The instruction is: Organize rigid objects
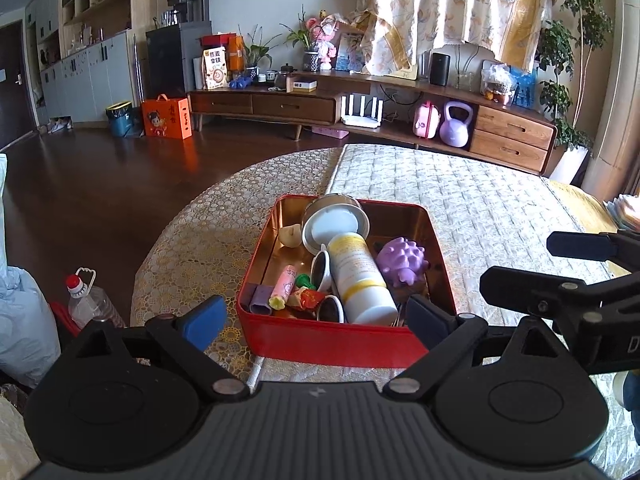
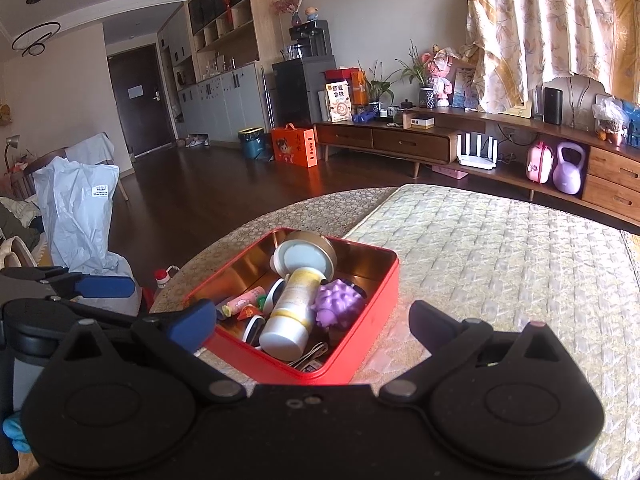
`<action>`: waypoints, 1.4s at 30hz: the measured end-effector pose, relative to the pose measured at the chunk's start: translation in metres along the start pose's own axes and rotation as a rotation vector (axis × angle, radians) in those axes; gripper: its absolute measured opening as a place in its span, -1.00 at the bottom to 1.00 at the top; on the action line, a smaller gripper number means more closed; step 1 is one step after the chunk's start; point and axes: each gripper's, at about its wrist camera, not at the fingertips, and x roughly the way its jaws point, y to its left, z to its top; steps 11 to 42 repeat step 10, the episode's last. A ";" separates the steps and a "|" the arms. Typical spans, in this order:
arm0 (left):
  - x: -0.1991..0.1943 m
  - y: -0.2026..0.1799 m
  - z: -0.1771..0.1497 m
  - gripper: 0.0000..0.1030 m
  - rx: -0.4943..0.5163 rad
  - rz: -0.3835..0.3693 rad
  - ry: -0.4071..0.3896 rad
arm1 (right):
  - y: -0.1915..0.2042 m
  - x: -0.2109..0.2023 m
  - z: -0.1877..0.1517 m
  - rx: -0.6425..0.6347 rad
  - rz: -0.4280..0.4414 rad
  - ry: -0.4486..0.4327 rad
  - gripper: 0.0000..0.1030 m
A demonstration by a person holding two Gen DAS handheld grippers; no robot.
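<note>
Left gripper (image 1: 316, 322) stands with jaws wide and empty, just short of the near wall of the red tin (image 1: 434, 240) on the quilted table cover (image 1: 500, 208). Inside, from left: a pink tube (image 1: 285, 286), a white-and-yellow bottle (image 1: 360, 276) lying against a tilted round tin (image 1: 336, 222), then a purple spiky toy (image 1: 402, 260). Right gripper (image 2: 312, 320) is likewise wide and empty. Judgement: all items appear boxed; both grippers should back off level, clear of the tin's rim.

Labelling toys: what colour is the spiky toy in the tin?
Purple; the spiky toy shows best in the left wrist view.
</note>
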 end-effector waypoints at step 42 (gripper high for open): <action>-0.005 -0.006 0.000 0.88 0.004 0.005 -0.007 | -0.005 -0.005 -0.007 0.011 -0.008 0.007 1.00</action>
